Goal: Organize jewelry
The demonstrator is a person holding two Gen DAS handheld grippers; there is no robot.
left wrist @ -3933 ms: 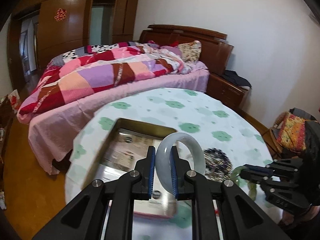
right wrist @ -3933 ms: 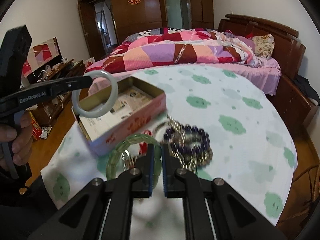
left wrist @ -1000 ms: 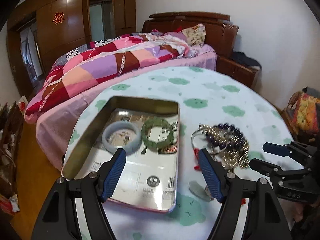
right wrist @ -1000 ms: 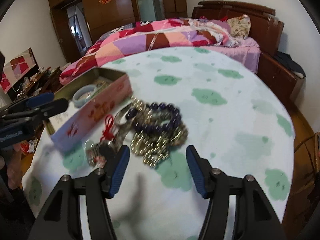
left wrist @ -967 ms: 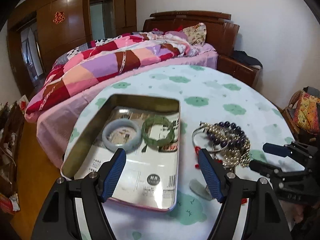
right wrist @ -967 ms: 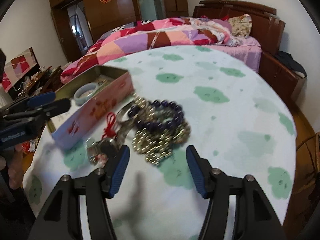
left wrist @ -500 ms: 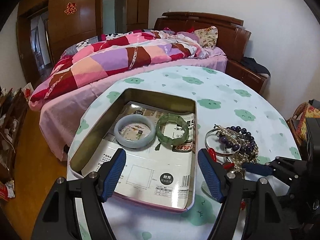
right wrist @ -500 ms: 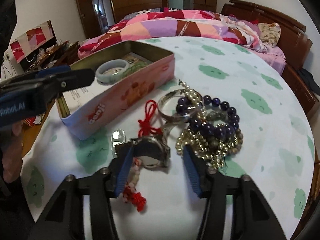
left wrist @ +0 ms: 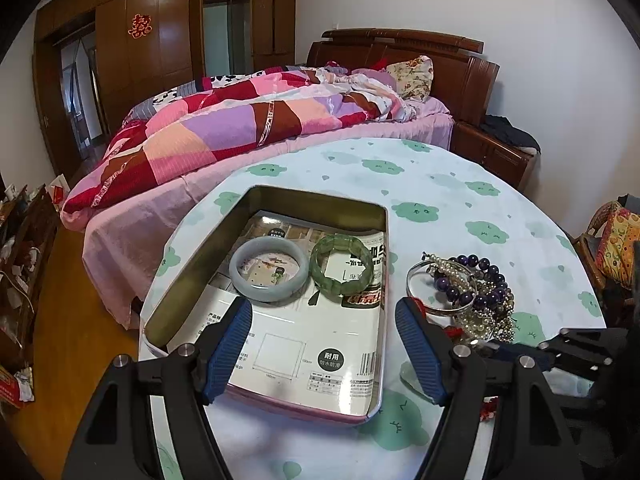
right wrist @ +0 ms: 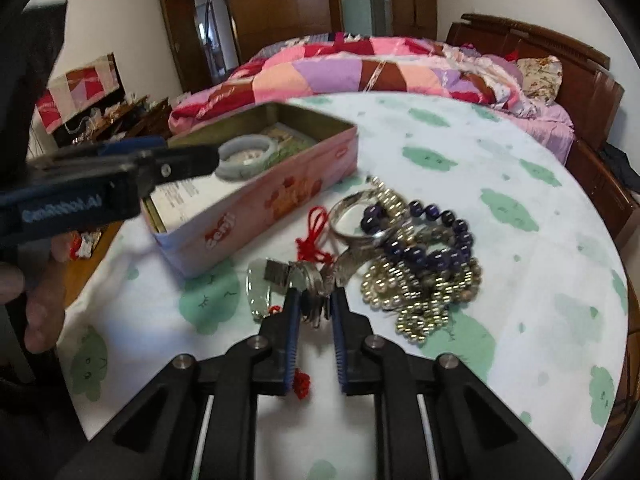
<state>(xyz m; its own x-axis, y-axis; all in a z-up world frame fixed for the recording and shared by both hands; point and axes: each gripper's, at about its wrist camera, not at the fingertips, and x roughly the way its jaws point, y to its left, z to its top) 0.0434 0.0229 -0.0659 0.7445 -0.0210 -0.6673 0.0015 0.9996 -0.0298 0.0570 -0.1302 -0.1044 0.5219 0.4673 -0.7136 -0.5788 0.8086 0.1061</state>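
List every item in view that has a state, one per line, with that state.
Tin box: open, no lid on it, paper-lined.
Pale bangle: lying flat in the tin.
Green bangle: flat in the tin, beside the pale one.
Bead pile: tangled on the tablecloth, outside the tin.
Metal watch: on the cloth, between the right jaws.
Left gripper: open, empty.
Right gripper: closing around the watch.

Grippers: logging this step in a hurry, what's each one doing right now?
Left gripper: open, holding nothing, over the tin.
Right gripper: jaws closing around the metal watch; not clearly gripped yet.
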